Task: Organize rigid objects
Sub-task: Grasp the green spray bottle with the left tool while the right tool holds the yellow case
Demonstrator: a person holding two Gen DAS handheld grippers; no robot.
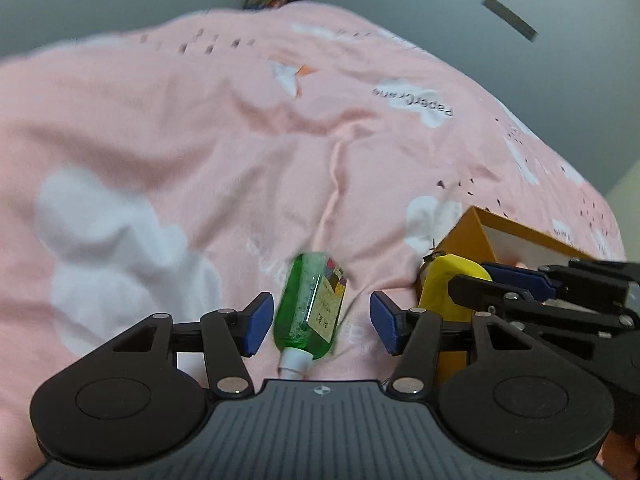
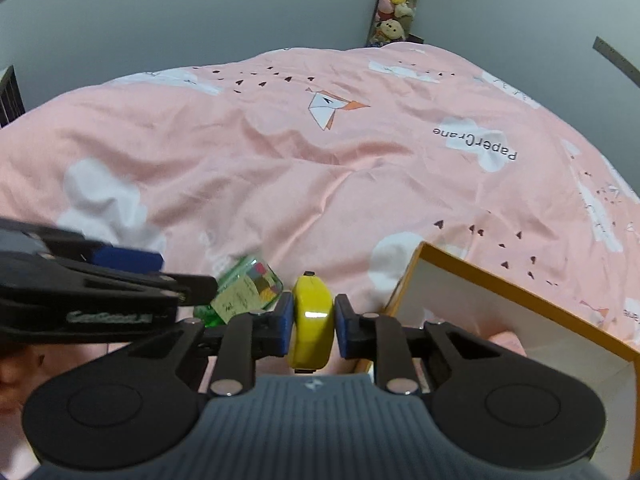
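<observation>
The left tool (image 1: 316, 322) is spread wide, its blue pads (image 1: 256, 322) on either side of a green bottle (image 1: 310, 308) without touching it. The bottle lies on the pink bed cover (image 1: 200, 160), white cap toward the camera; its outline is blurred. Just to its right, the right tool (image 2: 313, 316) is clenched on a yellow object (image 2: 312, 318), squeezed between both pads above the cover. Right of that stands an orange-rimmed box (image 2: 520, 292) with white inner walls, its near corner close to the yellow object. Beyond these the rumpled cover stretches unoccupied to the grey wall (image 2: 200, 20).
</observation>
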